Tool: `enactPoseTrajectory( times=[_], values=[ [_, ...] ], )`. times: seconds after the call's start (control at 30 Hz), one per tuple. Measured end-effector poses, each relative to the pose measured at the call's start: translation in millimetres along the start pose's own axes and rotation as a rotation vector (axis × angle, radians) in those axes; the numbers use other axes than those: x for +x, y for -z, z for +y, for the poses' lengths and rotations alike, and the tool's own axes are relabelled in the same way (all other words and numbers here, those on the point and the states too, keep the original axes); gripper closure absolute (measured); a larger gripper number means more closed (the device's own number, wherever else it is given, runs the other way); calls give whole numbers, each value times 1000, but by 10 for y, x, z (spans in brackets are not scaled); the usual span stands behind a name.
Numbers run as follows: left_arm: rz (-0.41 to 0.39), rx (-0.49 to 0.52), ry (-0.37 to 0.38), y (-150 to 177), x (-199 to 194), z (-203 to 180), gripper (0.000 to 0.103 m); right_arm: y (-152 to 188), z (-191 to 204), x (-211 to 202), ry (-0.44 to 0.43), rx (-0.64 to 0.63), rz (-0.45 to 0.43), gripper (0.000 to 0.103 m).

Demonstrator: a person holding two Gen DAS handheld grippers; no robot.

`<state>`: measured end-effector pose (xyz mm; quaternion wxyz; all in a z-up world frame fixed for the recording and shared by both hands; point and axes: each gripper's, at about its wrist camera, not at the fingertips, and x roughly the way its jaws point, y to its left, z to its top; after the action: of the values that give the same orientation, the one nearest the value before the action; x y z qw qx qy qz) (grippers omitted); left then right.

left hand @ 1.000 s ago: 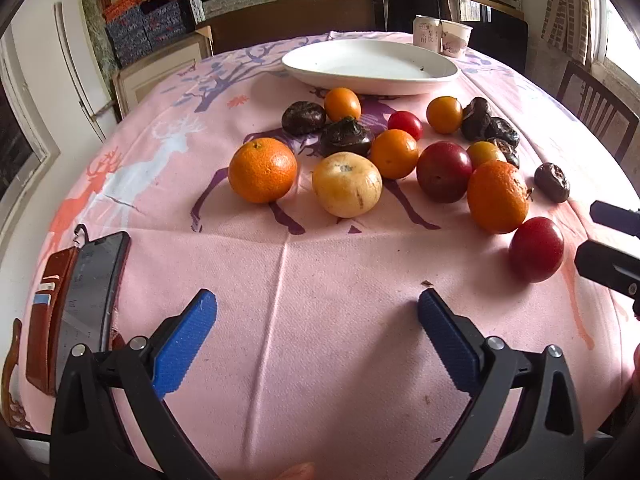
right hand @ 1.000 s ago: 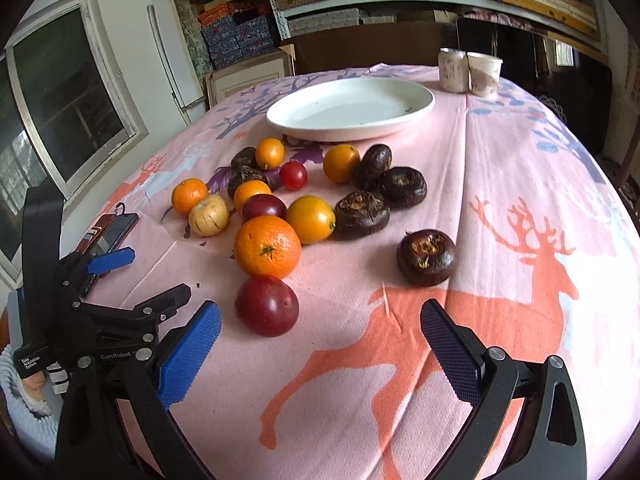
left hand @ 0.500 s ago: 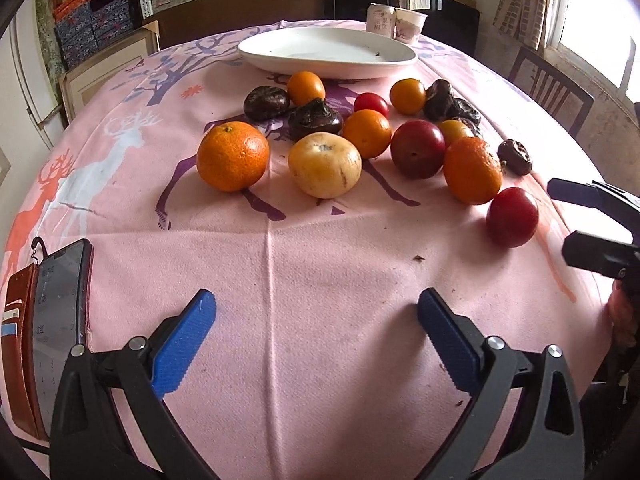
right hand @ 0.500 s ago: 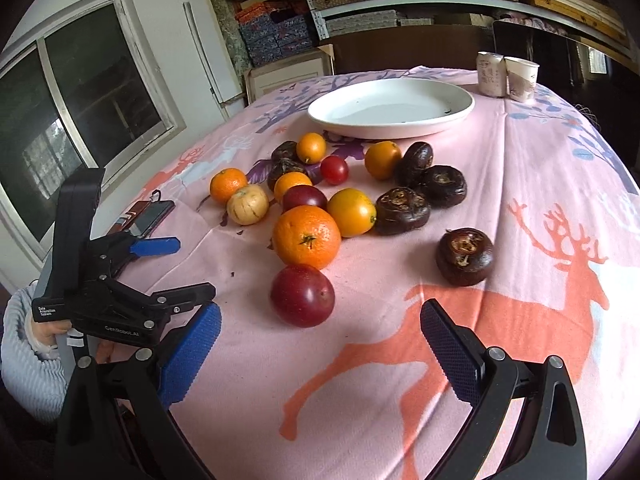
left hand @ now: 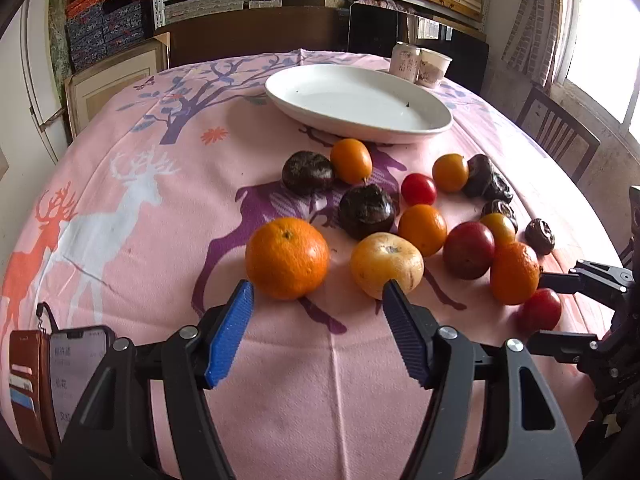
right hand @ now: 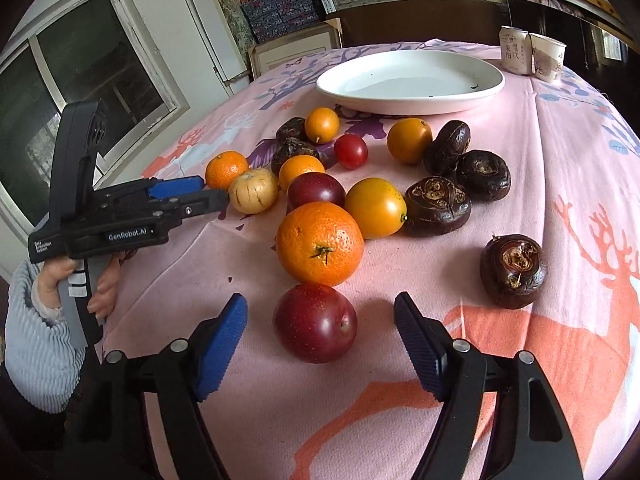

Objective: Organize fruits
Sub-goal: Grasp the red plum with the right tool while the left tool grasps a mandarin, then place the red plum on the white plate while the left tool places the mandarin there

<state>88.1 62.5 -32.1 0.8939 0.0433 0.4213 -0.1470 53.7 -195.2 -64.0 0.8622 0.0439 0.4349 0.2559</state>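
While every fruit lies loose on the pink tablecloth (left hand: 160,240), your count of sorted items stands at nil: mandarin (left hand: 286,258), pale yellow fruit (left hand: 386,264), dark red plum (right hand: 315,322), large orange (right hand: 320,243), cherry tomato (right hand: 351,151) and several water chestnuts (right hand: 513,270) cluster just short of the white plate (right hand: 408,80), which holds nothing. Your left gripper (left hand: 316,304) hangs spread wide and unloaded at the mandarin; your right gripper (right hand: 320,316) likewise gapes around the plum, not touching it.

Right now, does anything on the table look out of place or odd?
Yes: the plate holds no fruit, which all lies loose on the cloth. A phone in a wallet case sits at the table edge, unrelated to the fruit.
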Motion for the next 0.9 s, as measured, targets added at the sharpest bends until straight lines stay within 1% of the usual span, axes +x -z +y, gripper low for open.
enactPoseTrajectory(
  times=[0.1, 0.13, 0.17, 0.23, 0.27, 0.3, 0.33, 0.37, 0.43, 0.53, 0.63, 0.77, 0.9],
  values=[
    [-10, 36, 13, -97, 24, 40, 36, -3, 31, 15, 20, -20, 3, 31],
    [-13, 48, 13, -123, 30, 59, 36, -11, 45, 25, 26, -29, 4, 35],
    [-14, 63, 3, -157, 42, 81, 36, -18, 56, 35, 32, -38, 6, 43],
    [-11, 92, -11, -181, 64, 122, 37, -29, 55, 51, 48, -45, 7, 52],
    [-6, 100, -7, -177, 72, 136, 37, -31, 49, 51, 44, -43, 6, 52],
    [-1, 106, -2, -172, 78, 147, 41, -29, 44, 49, 42, -42, 5, 53],
    [4, 113, 2, -167, 89, 150, 45, -27, 41, 49, 37, -43, 5, 56],
    [11, 121, 7, -143, 102, 145, 51, -24, 46, 51, 26, -47, 6, 59],
    [15, 140, 9, -115, 140, 111, 54, -27, 75, 64, 25, -58, 9, 61],
    [1, 175, -28, -111, 184, 38, 57, -17, 90, 61, 22, -68, 16, 62],
    [-1, 148, -21, -140, 199, 54, 56, 10, 82, 38, 16, -71, 17, 63],
    [-9, 125, -35, -110, 171, 49, 58, 33, 68, 19, 5, -69, 8, 64],
    [-54, 74, -8, -117, 19, 44, 59, 19, 12, -61, -13, -36, -10, 64]
  ],
)
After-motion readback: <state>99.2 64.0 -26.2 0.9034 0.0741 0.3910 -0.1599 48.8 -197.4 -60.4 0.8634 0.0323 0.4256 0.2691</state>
